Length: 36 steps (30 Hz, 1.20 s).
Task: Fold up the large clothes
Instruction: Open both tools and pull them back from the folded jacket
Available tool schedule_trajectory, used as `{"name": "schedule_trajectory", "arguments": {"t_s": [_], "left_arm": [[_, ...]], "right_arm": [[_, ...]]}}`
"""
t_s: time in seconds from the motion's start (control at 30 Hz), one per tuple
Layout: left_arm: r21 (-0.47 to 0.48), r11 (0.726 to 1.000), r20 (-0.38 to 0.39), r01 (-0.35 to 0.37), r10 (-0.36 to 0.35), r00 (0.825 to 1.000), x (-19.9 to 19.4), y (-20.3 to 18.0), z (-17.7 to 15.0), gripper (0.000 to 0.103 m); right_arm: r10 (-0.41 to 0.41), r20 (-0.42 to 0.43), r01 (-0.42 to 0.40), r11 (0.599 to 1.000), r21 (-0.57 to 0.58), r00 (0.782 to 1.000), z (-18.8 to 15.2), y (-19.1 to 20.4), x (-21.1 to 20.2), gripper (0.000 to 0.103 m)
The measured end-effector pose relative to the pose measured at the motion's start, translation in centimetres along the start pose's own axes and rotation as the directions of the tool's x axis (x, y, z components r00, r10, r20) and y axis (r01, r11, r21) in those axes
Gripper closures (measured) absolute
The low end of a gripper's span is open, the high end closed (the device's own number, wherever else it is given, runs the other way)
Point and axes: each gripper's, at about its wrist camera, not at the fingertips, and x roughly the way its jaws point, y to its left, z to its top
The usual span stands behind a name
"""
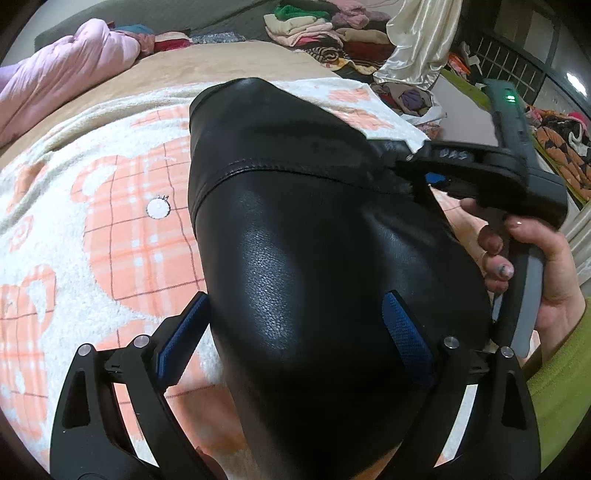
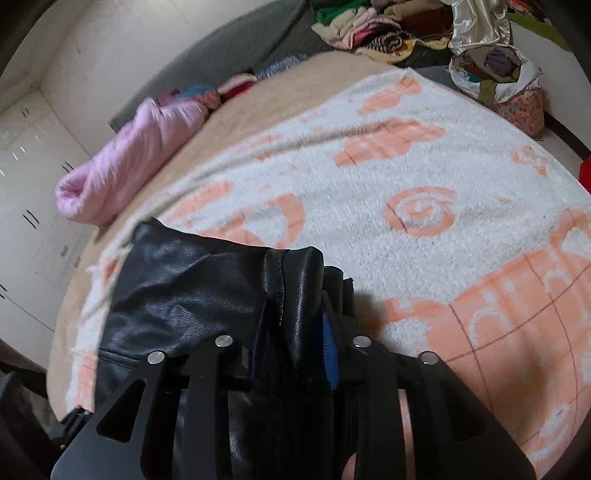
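A black leather garment [image 1: 295,229] lies folded on a white and orange fleece blanket [image 1: 110,206]. My left gripper [image 1: 295,299] is open wide, and its blue pads [image 1: 181,332] straddle the near end of the garment without squeezing it. At the garment's right edge by the seam, my right gripper [image 1: 402,164] is held by a hand [image 1: 546,266]. In the right wrist view a fold of the black leather [image 2: 184,295] stands pinched between the narrow fingers of my right gripper [image 2: 299,299]. One blue pad [image 2: 328,350] shows beside the fold.
The blanket [image 2: 406,177] covers a bed with a beige sheet. A rolled pink quilt [image 2: 125,162] lies at the far left edge. A pile of folded clothes [image 1: 314,26] and a cream satin cloth [image 1: 417,40] sit beyond it. A bag of clothes [image 2: 495,70] stands at the far right.
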Motion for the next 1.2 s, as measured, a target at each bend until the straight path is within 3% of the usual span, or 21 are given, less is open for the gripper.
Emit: {"name": "schedule_trajectory", "arguments": {"t_s": [0.03, 0.1, 0.23, 0.3, 0.4, 0.57, 0.87, 1.2], "left_arm": [[0.001, 1.000, 0.000, 0.000, 0.000, 1.000, -0.1, 0.0, 0.0, 0.016], [0.003, 1.000, 0.000, -0.004, 0.004, 1.000, -0.4, 0.0, -0.1, 0.014], [0.023, 1.000, 0.008, -0.011, 0.011, 1.000, -1.5, -0.6, -0.3, 0.012], [0.033, 0.999, 0.009, -0.011, 0.011, 1.000, -2.1, -0.9, -0.5, 0.010], [0.032, 0.999, 0.015, 0.002, -0.003, 1.000, -3.1, -1.2, -0.9, 0.010], [0.048, 0.999, 0.038, 0.011, -0.013, 0.999, -5.2, -1.4, -2.0, 0.010], [0.041, 0.999, 0.119, 0.016, -0.021, 0.993, -9.1, -1.0, -4.7, 0.010], [0.023, 1.000, 0.169, 0.012, -0.016, 0.985, -11.5, -0.4, -9.7, 0.010]], "right_arm": [[0.001, 0.008, -0.001, 1.000, -0.001, 1.000, -0.1, 0.1, -0.7, 0.073], [-0.016, 0.030, 0.016, 1.000, -0.014, 0.999, -0.4, 0.4, -1.9, 0.057], [-0.016, 0.084, 0.021, 0.998, -0.059, 0.996, -1.8, 1.9, -5.3, 0.052], [-0.012, 0.134, 0.023, 0.997, -0.080, 0.991, -2.6, 2.9, -7.7, 0.034], [-0.009, 0.186, 0.029, 0.994, -0.107, 0.983, -3.5, 3.9, -10.4, 0.020], [0.005, 0.252, 0.027, 0.992, -0.120, 0.968, -6.4, 4.8, -14.8, 0.008], [-0.034, 0.299, 0.089, 0.981, -0.173, 0.954, -12.7, 7.1, -19.3, 0.004], [-0.087, 0.327, 0.166, 0.961, -0.222, 0.941, -18.8, 9.1, -20.7, 0.004]]}}
